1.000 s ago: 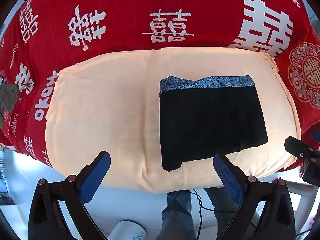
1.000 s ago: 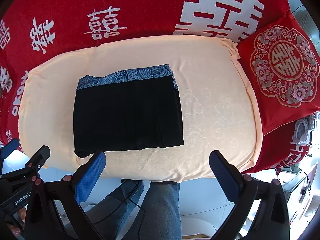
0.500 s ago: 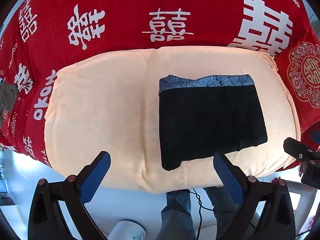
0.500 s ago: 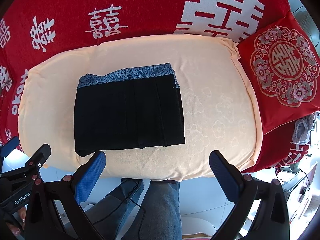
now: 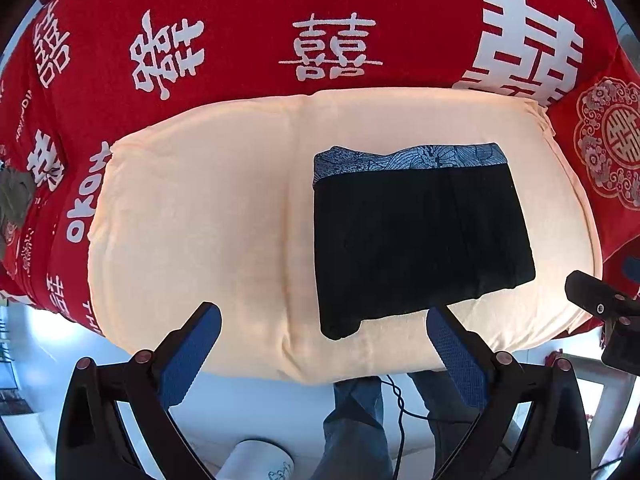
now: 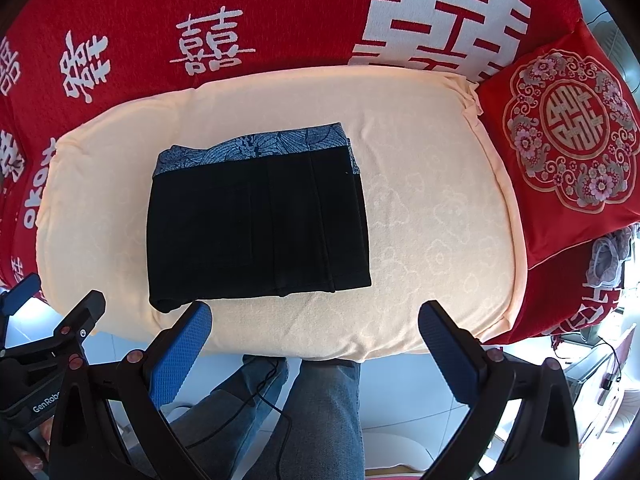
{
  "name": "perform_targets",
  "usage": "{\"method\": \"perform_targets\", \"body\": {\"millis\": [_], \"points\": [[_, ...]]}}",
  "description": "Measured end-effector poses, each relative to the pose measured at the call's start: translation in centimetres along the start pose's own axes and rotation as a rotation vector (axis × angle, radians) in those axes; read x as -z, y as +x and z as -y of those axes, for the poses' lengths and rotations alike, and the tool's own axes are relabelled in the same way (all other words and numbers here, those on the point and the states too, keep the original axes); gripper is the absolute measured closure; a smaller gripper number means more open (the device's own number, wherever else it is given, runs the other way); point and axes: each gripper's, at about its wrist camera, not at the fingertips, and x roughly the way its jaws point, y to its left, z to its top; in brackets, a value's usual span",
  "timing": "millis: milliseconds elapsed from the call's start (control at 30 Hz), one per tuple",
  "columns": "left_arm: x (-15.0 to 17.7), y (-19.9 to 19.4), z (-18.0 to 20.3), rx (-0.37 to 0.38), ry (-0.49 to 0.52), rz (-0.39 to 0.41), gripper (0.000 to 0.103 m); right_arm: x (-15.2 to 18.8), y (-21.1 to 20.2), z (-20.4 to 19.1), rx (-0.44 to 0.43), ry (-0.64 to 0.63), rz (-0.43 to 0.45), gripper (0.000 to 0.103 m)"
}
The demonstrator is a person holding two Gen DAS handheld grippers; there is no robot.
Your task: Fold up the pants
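Note:
Black pants [image 5: 416, 236] with a blue patterned waistband lie folded into a flat rectangle on a peach cushion [image 5: 200, 220], waistband at the far side. They also show in the right wrist view [image 6: 256, 224] on the same cushion [image 6: 432, 220]. My left gripper [image 5: 324, 344] is open and empty, held above the cushion's front edge, near the pants' front left corner. My right gripper [image 6: 314, 340] is open and empty, above the front edge, just right of the pants' front side.
A red sofa cover [image 5: 320, 40] with white characters lies behind the cushion. A red embroidered pillow [image 6: 568, 136] stands at the right. The person's jeans-clad legs [image 6: 320, 408] and a cable are below the cushion's front edge.

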Motion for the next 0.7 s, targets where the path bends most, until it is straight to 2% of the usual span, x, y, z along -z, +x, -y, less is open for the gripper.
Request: {"method": "perform_targets", "body": {"millis": [700], "points": [[0.16,0.4,-0.09,0.012,0.0,-0.008,0.0,0.32,0.46,0.01,0.001,0.004,-0.008,0.0]]}}
